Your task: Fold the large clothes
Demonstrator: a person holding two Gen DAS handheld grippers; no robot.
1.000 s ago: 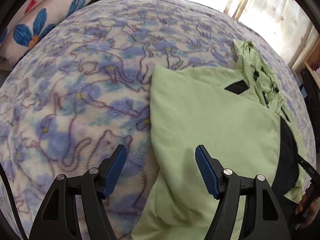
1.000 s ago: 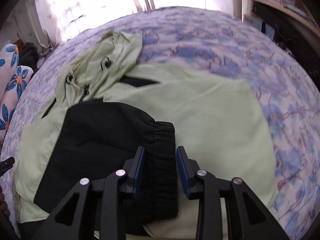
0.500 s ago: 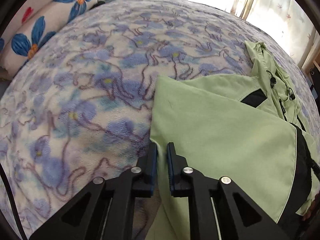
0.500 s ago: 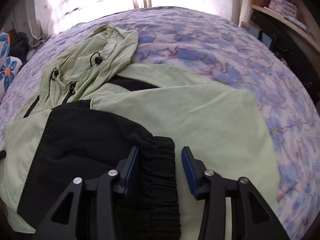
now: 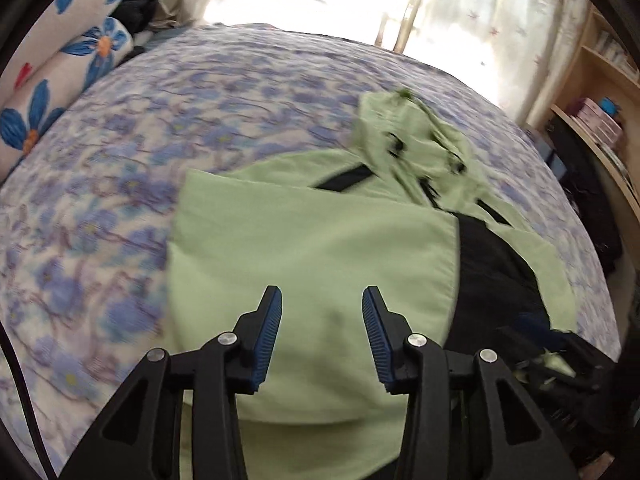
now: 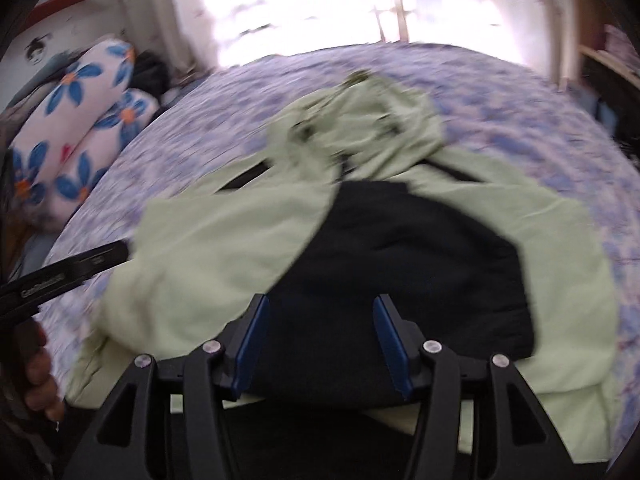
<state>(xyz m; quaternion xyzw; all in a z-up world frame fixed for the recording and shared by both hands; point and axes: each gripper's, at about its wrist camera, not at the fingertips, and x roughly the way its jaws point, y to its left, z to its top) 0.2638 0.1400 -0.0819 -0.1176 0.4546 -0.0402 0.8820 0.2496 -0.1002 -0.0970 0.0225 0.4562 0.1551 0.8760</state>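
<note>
A light green hooded jacket with a black panel lies partly folded on the bed. It also shows in the right wrist view, its black panel in the middle and its hood at the far end. My left gripper is open and empty above the green left part. My right gripper is open and empty above the black panel. The left gripper's body shows at the left of the right wrist view.
The bed has a blue flowered blanket. Flowered pillows lie at the far left. A wooden shelf with books stands to the right of the bed. A bright curtained window is behind.
My left gripper was shut at the jacket's left edge and has opened and drawn back. My right gripper has opened wider and drawn back from the black cuff. Both views are blurred by motion.
</note>
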